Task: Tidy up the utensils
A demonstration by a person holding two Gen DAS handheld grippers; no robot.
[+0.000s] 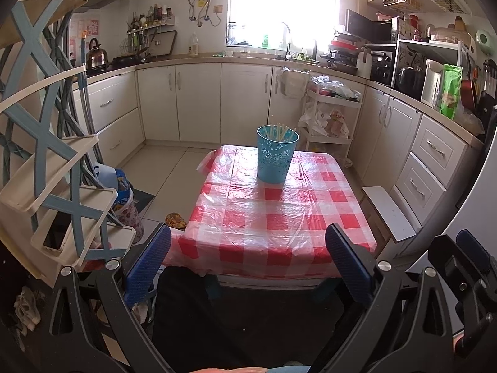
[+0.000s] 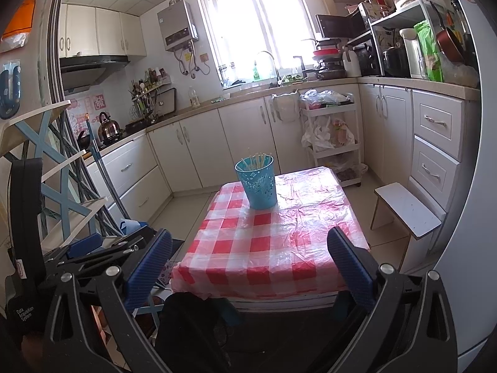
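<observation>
a: both claws, left gripper point(image 1: 248, 261) and right gripper point(image 2: 250, 264), released, blue fingers spread, nothing between them.
b: utensils?
a: chopsticks point(image 1: 277, 131) stand upright in a blue basket point(image 1: 276, 161) at 12 o'clock on the checked table point(image 1: 264, 223), well apart from both.

A home kitchen: white cabinets point(image 2: 186, 143), a kettle point(image 2: 108, 126) on the stove, a checked-cloth table point(image 2: 273, 248).

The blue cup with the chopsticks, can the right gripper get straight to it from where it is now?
Probably yes. The right gripper is open and empty at the table's near edge, and only bare checkered tablecloth lies between it and the blue cup.
</observation>
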